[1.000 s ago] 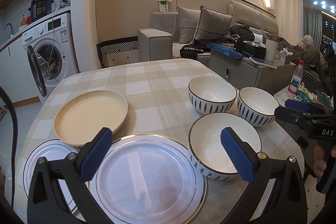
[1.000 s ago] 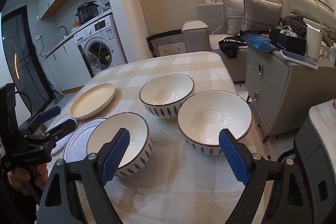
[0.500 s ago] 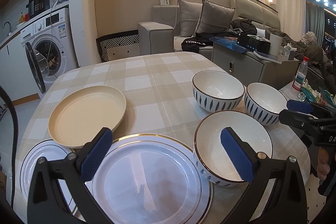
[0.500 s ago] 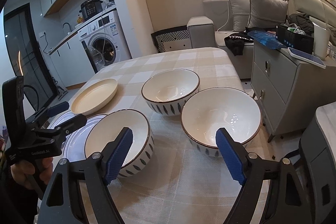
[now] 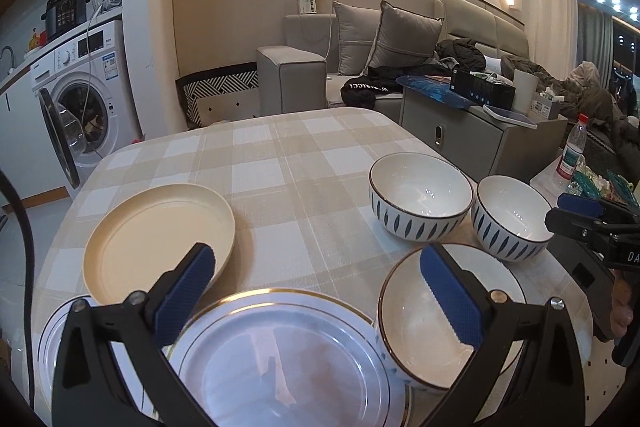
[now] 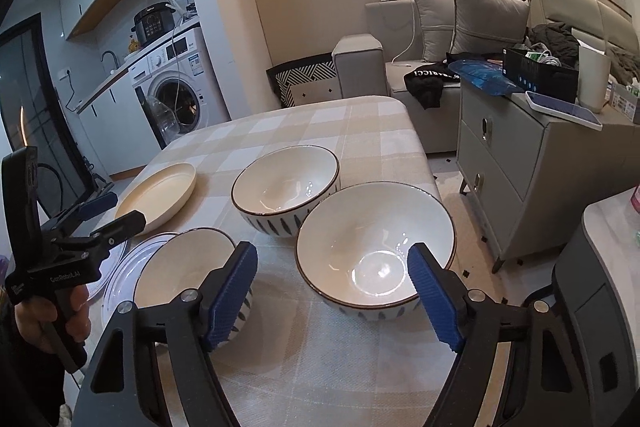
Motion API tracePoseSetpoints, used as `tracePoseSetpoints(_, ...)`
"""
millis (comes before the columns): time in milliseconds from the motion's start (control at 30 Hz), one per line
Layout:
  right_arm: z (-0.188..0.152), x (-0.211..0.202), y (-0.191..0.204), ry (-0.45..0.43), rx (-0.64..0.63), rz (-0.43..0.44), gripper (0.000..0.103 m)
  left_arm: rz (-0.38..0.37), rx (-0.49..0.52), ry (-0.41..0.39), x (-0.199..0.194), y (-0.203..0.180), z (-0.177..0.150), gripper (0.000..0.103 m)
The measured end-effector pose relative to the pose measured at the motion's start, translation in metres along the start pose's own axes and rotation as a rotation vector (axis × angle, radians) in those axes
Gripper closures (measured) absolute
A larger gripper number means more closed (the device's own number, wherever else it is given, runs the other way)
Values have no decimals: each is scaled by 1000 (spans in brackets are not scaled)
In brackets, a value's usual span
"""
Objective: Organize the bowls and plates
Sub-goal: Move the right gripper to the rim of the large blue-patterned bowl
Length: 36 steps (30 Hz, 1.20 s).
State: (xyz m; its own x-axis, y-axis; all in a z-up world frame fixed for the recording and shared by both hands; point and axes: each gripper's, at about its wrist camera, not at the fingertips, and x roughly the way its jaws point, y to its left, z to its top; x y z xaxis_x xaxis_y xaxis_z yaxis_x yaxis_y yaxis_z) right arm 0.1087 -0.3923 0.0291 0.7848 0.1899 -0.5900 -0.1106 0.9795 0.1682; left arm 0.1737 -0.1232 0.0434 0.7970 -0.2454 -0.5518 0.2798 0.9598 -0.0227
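Beyond the bowls [image 5: 420,195], bare checked tablecloth [image 5: 280,163]

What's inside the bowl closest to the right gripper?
The nearest bowl looks empty: a bare glossy white inside with light reflections. The right gripper's pad covers a strip of its near-right rim, so that bit stays unseen.

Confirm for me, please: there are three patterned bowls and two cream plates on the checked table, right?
Not quite: only one cream plate is there, as the left wrist view shows; the other two plates are clear with gold rims. The three patterned bowls on the checked table are right.
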Motion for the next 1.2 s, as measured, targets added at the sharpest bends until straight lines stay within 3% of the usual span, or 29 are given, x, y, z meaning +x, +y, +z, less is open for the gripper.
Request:
tracePoseSetpoints(433, 61, 29, -2, 58, -40, 63, 28, -46, 32, 5, 34, -8, 43, 2)
tracePoseSetpoints(533, 72, 46, 0, 98, -52, 66, 30, -49, 47, 36, 47, -11, 49, 9)
tracePoseSetpoints(1000, 98, 124, -12, 286, -48, 83, 39, -99, 52, 165, 102, -21, 59, 15)
tracePoseSetpoints(1067, 99, 133, -14, 307, -45, 89, 41, -108, 49, 189, 109, -22, 57, 25)
tracePoseSetpoints(1200, 99, 146, -12, 351, -37, 103, 45, -126, 29, 233, 123, -20, 55, 33)
